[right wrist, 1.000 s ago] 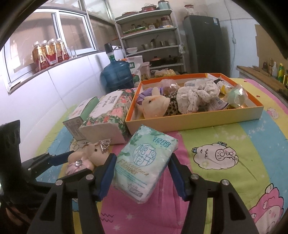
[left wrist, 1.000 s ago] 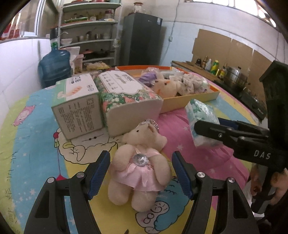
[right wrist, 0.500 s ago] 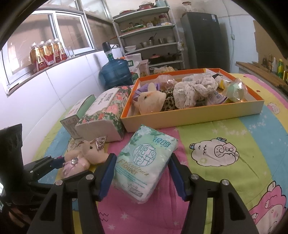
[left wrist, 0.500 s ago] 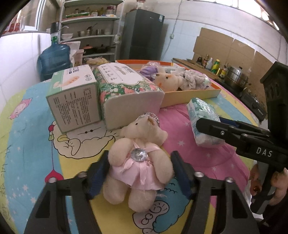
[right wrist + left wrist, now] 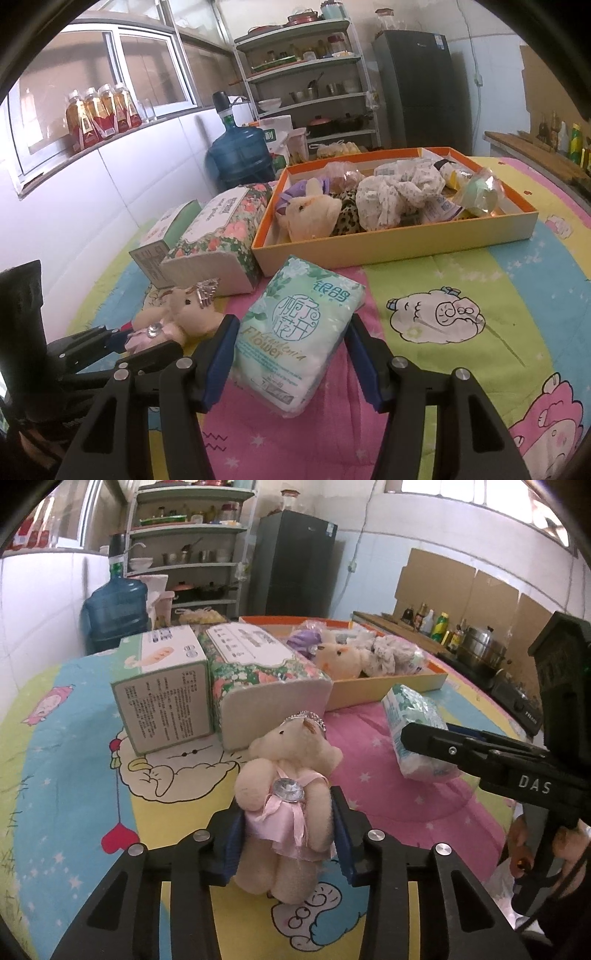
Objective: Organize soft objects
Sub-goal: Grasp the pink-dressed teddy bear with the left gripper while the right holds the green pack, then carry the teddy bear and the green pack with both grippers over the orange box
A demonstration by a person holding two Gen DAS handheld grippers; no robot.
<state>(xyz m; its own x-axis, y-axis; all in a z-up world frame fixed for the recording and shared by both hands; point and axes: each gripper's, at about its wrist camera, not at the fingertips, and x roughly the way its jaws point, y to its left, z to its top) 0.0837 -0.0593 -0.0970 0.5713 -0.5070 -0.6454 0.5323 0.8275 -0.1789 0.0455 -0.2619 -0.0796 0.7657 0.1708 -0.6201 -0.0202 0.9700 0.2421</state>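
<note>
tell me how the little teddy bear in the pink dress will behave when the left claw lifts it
The teddy bear looks plush, so it will probably squash between the left claw, whose jaws have just been closing onto its body. It looks light for its size. Held at the waist, its head and legs may flop. The satin dress might slip a little against the pads.

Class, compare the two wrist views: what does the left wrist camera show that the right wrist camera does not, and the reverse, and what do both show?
Left view only: a steel pot on the counter.

Right view only: drink bottles on the window sill, and a sheep printed on the cloth.

Both: the teddy bear between the left gripper pads, which have just been closing on it; the tissue pack in the right gripper; the orange tray; the floral tissue box.
</note>
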